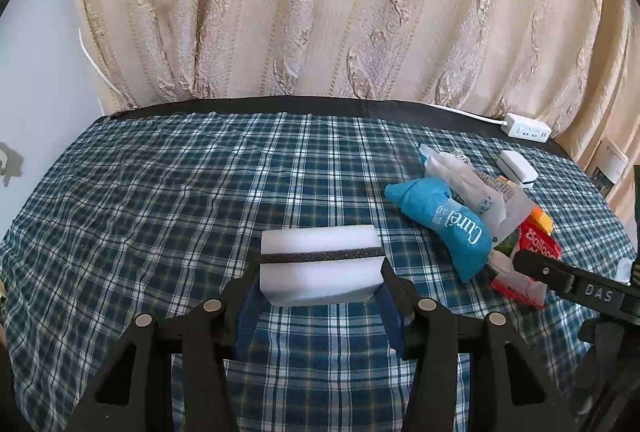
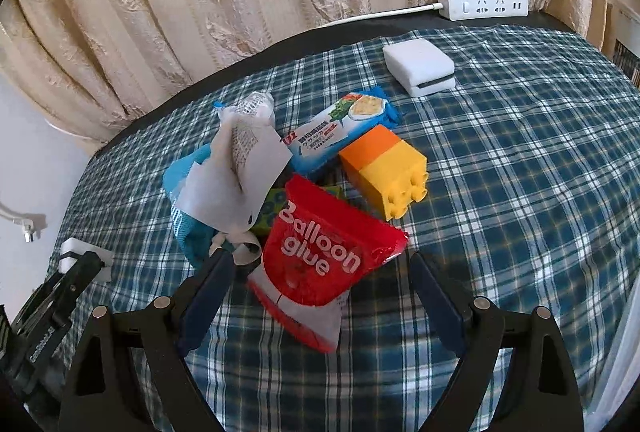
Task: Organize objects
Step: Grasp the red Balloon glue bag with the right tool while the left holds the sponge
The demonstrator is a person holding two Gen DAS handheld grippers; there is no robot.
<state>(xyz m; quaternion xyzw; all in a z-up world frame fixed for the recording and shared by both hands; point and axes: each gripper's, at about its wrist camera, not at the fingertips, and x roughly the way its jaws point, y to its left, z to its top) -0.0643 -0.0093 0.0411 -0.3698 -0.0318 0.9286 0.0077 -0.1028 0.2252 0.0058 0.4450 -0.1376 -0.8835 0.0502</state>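
Curtain [image 1: 320, 4]: cream, patterned, hangs close behind the whole far edge of the bench [image 1: 248, 104]. A pale wall closes the left side.
Plaid cloth [image 1: 160, 192] covers the bench; a dark strip stays bare along the far edge. The cloth's left and middle lie open; its right front is open too.
Power strip [image 2: 484, 4]: white, on the dark strip at the far right.
Clutter pile, right of centre: blue pouch [image 1: 444, 224], white paper bag [image 2: 236, 172], red "Balloon glue" packet [image 2: 320, 256], snack pack [image 2: 340, 128], orange-yellow block [image 2: 384, 168].
1 white sponge [image 2: 420, 68] lies apart, behind the pile.
Left gripper [image 1: 320, 272]: jaws clenched on a second white sponge with dark stripe [image 1: 320, 264], over open cloth.
Right gripper [image 2: 320, 268]: jaws released, wide, astride the red packet, not pressing it.
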